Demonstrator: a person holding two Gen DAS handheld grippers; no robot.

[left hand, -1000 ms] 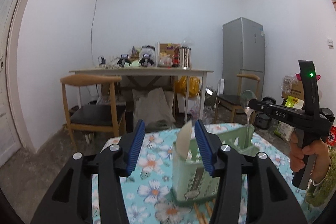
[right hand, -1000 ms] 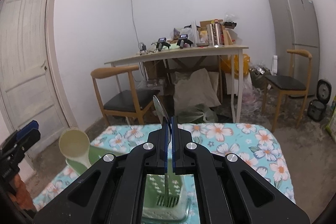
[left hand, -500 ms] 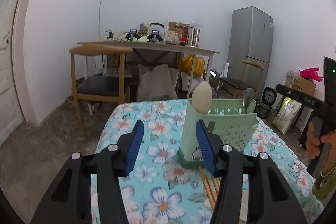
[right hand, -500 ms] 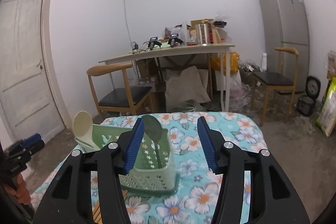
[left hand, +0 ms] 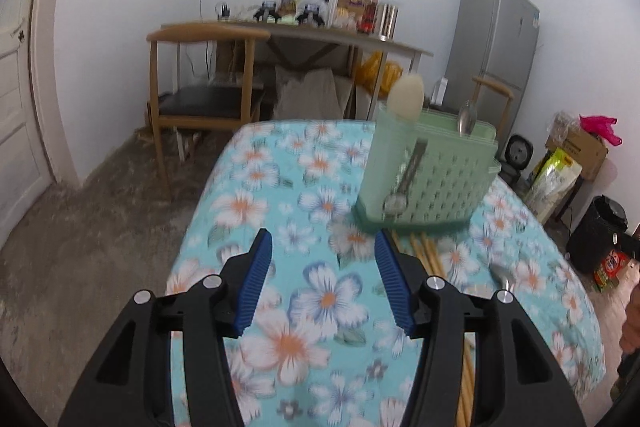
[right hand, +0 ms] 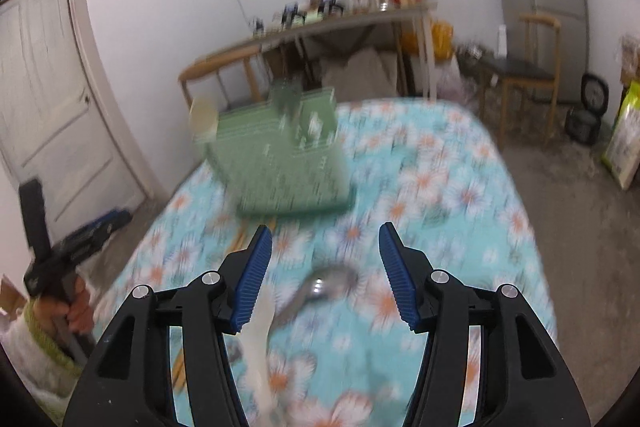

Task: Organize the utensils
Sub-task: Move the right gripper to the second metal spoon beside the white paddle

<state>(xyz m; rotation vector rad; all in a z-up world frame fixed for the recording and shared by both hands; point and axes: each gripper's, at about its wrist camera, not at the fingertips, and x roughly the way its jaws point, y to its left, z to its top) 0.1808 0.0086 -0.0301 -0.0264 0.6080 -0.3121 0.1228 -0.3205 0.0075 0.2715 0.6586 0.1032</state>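
Table (left hand: 280, 163) surface carries a floral blue cloth in both wrist views. Left claw (left hand: 323, 281) is spread wide with nothing between its blue pads (left hand: 256, 267). Right claw (right hand: 325, 277) is likewise spread wide and grips nothing.

Left wrist view only: green utensil caddy (left hand: 436, 183) appears sharp, standing upright on the table ahead and to the right of the left claw. A cream spoon (left hand: 406, 99) rises from its near left compartment; a metal spoon (left hand: 467, 117) stands in a farther compartment. Wooden chopsticks (left hand: 430, 255) lie on the cloth just in front of the caddy base, beside the right pad.

Right wrist view only: a loose metal spoon (right hand: 324, 287) lies on the cloth between the pads, and a cream-handled utensil (right hand: 258, 339) lies beside the left pad. The caddy (right hand: 280, 163) is motion-blurred here. The person's left hand (right hand: 76, 307) holding the other claw's handle shows at the left edge.

Writing: none is legible in either view.

Change from one second earlier: the right claw was then pressed shut on the metal spoon above the caddy; both claws have since backed away from the caddy and tilted down toward the table.
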